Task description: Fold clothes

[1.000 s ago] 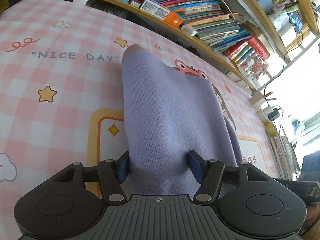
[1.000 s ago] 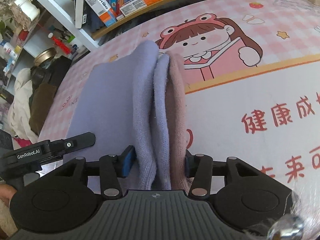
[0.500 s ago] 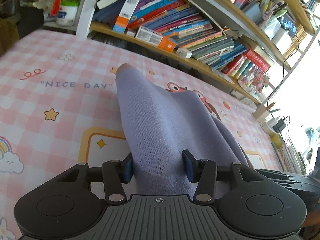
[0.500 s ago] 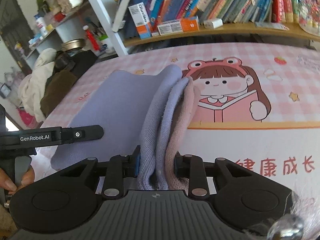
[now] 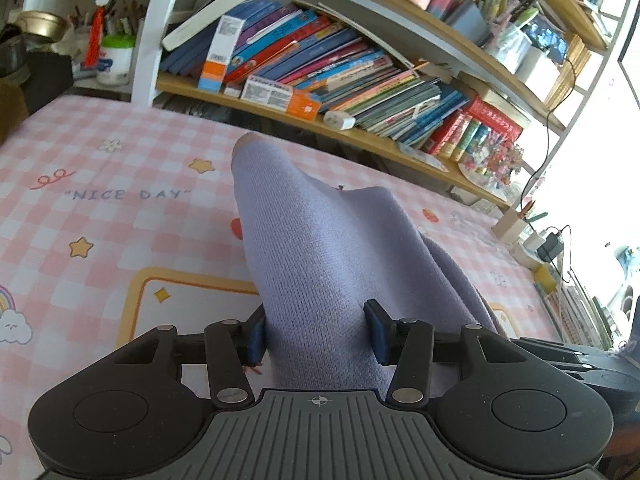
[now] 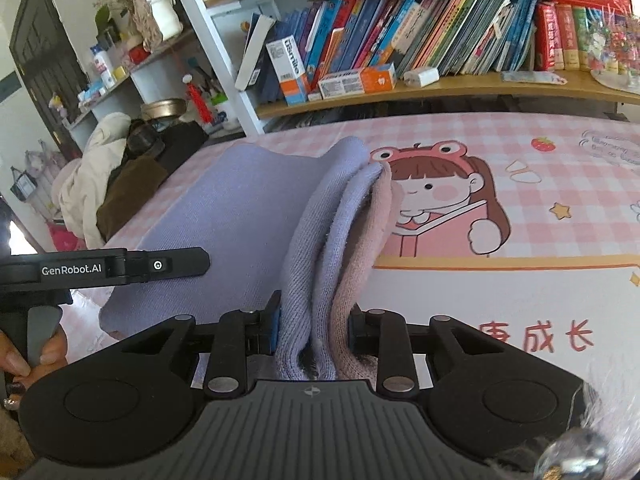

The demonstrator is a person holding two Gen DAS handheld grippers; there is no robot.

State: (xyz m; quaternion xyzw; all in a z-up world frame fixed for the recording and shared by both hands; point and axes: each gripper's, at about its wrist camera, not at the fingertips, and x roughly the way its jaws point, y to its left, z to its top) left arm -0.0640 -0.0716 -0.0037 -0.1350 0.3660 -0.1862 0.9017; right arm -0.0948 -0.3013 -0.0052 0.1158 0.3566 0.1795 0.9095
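Note:
A lilac knitted garment lies on the pink checked table cover, its near edge lifted. My left gripper is shut on a thick bunch of that edge, and the fabric fills the gap between both blue pads. In the right wrist view the garment spreads flat to the left, with several folded layers, one pinkish, running toward me. My right gripper is shut on those layers. The left gripper's body shows at the left, with a hand below it.
A wooden bookshelf packed with books runs along the table's far edge, also seen as the bookshelf. A heap of clothes and bags sits past the table's left end. A pen holder and charger stand at the right.
Both grippers closed tighter on the fabric and rose, lifting the garment's near edge. Both views tilted up, so more of the shelves shows.

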